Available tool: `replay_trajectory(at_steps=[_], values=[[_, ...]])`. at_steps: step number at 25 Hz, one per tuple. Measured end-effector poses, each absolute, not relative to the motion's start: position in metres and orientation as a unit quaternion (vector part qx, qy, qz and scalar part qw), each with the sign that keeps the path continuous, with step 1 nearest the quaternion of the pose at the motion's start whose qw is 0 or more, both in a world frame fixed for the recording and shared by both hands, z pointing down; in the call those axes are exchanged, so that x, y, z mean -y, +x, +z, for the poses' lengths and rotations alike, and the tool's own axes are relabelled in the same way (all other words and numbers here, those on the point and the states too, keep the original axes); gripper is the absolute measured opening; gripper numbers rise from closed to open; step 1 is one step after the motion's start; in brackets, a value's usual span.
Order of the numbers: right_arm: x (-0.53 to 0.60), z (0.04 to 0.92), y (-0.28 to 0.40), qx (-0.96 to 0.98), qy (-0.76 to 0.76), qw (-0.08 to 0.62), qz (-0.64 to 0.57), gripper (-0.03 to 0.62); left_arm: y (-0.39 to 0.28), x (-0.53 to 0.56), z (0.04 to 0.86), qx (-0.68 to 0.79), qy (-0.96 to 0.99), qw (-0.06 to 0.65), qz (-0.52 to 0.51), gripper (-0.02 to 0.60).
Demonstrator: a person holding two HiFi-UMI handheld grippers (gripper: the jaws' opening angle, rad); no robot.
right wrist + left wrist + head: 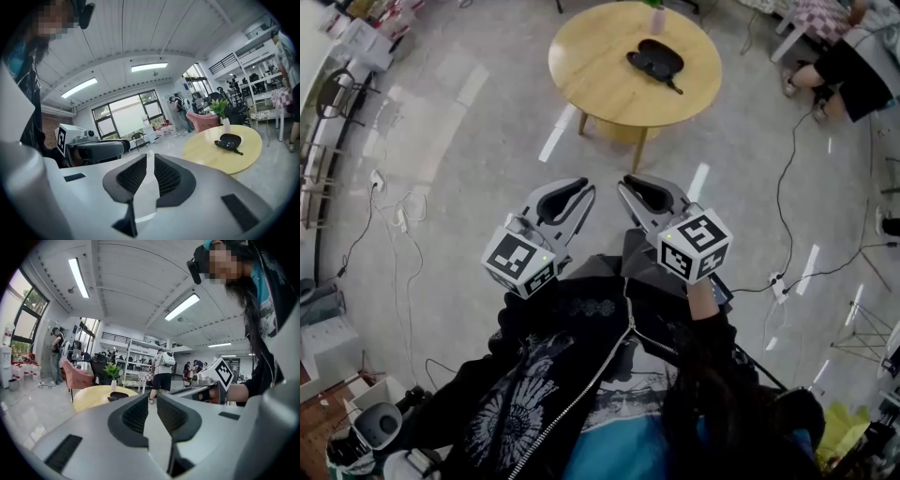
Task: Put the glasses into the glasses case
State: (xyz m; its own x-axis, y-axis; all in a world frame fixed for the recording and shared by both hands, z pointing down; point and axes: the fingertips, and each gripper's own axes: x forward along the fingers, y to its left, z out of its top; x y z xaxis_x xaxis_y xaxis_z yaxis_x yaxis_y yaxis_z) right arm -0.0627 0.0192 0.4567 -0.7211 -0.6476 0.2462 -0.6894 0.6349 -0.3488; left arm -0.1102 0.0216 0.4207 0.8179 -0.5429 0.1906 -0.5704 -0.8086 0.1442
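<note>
Left gripper (584,191): jaws closed together, nothing between them, well short of the round table (600,89).
Right gripper (625,185): pinched shut, empty, equally short of the table.
Glasses case (656,60): on the table's far half; glasses indistinguishable from it.
Progress: apparently nothing done; reaching, grasping and casing all remain.

The room is evenly bright; long ceiling strip lights (79,277) glow white in both gripper views; daylight pours through the tall windows (125,118), which are blown out to plain white; in the head view the glossy floor (441,122) carries pale streaks of reflected lamps; shadows are soft and faint; both gripper views bend strongly toward the edges inside a dark round rim; the near jaws look slightly soft, the far room sharper.
</note>
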Motion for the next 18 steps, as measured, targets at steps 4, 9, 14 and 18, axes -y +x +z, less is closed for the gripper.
replay_trajectory(at_steps=[4,9,14,18], values=[[-0.041,0.459,-0.08,0.901,0.377,0.057,0.207,0.067,-0.125,-0.043,0.423,0.282,0.952,0.099,0.061,0.052],[-0.068,0.464,-0.089,0.898,0.384,0.065,0.206,0.067,-0.129,-0.067,0.428,0.267,0.957,0.102,0.05,0.052],[-0.086,0.465,-0.091,0.893,0.396,0.067,0.205,0.066,-0.128,-0.086,0.429,0.248,0.962,0.103,0.04,0.052],[-0.088,0.464,-0.093,0.89,0.404,0.064,0.202,0.063,-0.13,-0.089,0.427,0.24,0.965,0.099,0.036,0.052]])
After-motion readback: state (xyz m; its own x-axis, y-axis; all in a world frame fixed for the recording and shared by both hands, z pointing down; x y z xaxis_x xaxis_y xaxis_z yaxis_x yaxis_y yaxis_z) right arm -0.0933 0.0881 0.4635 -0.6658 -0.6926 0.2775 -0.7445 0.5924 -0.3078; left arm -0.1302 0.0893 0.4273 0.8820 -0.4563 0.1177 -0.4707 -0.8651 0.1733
